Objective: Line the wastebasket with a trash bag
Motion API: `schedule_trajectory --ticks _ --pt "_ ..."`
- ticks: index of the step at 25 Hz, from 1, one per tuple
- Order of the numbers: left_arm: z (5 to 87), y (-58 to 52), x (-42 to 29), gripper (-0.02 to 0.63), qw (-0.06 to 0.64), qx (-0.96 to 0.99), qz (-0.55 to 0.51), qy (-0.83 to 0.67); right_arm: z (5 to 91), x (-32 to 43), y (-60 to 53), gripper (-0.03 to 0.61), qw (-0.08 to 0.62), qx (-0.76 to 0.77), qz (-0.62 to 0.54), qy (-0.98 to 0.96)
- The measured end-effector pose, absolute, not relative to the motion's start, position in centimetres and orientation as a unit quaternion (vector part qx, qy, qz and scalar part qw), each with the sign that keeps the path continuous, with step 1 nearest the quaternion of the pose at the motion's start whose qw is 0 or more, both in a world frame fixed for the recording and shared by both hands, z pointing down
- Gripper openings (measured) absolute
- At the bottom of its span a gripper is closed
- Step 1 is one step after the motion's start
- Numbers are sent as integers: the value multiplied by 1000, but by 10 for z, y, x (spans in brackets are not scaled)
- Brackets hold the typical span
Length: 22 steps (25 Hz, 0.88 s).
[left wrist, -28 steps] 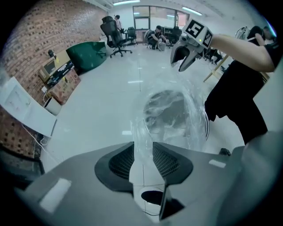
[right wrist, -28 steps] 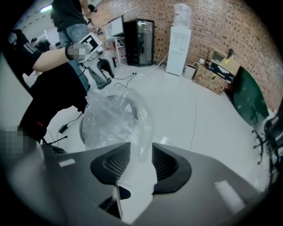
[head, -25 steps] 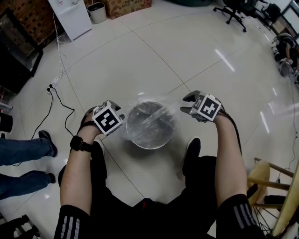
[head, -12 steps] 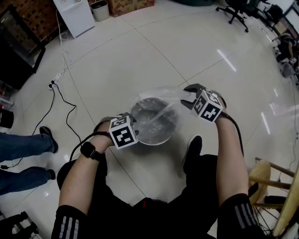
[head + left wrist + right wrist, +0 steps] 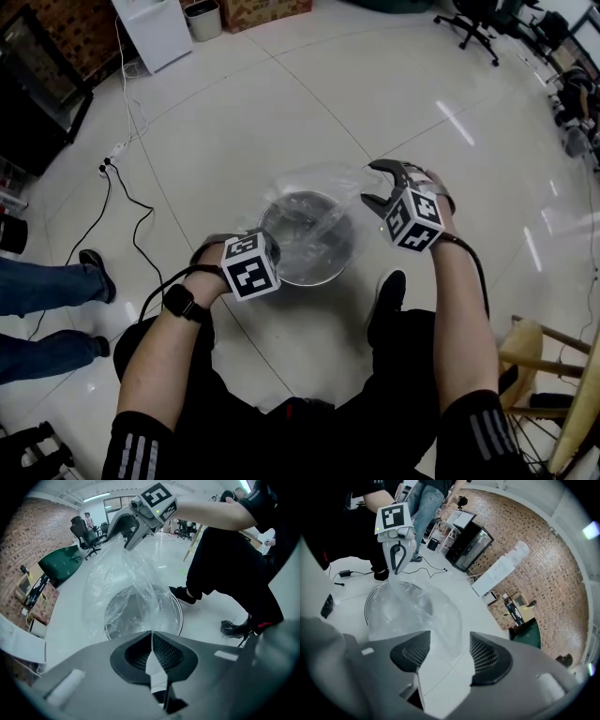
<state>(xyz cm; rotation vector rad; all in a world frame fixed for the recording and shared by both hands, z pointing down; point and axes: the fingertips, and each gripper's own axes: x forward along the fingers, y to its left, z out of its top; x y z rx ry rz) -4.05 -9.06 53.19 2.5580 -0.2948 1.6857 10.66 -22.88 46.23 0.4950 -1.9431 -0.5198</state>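
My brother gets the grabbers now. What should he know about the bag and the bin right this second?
Left gripper: shut on the trash bag film, jaws just closed, at the wastebasket's near-left rim.
Right gripper: open, jaws just opening; bag film lies loose between them, not pinched, above the far-right rim.
Done: bag is opened up and its lower part sits in the wastebasket.
Left: its mouth stands bunched above the rim; it likely needs regripping on the right, then spreading and folding over the rim.

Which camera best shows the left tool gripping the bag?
The left gripper view: the left tool pinches the trash bag close up. In the head view its marker cube hides the pinch; the right gripper view shows it small.
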Motion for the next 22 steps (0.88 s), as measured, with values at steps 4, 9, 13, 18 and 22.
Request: schedule_trajectory --ticks 4,9,13,18,22 --pt "528 -89 -35 -3 34 835 538 -105 463 95 -217 275 515 187 -260 -795" --pt "529 -83 -35 -6 34 834 541 -105 460 94 -211 7 515 198 -280 -786" --pt "530 -73 -35 -6 26 838 539 -83 493 102 -203 6 545 167 -215 -793" --pt "540 -42 -28 -6 15 838 545 -20 522 114 -175 6 562 110 -143 -807" --pt "559 -18 -29 -6 11 822 568 24 528 114 -148 6 560 68 -112 -818"
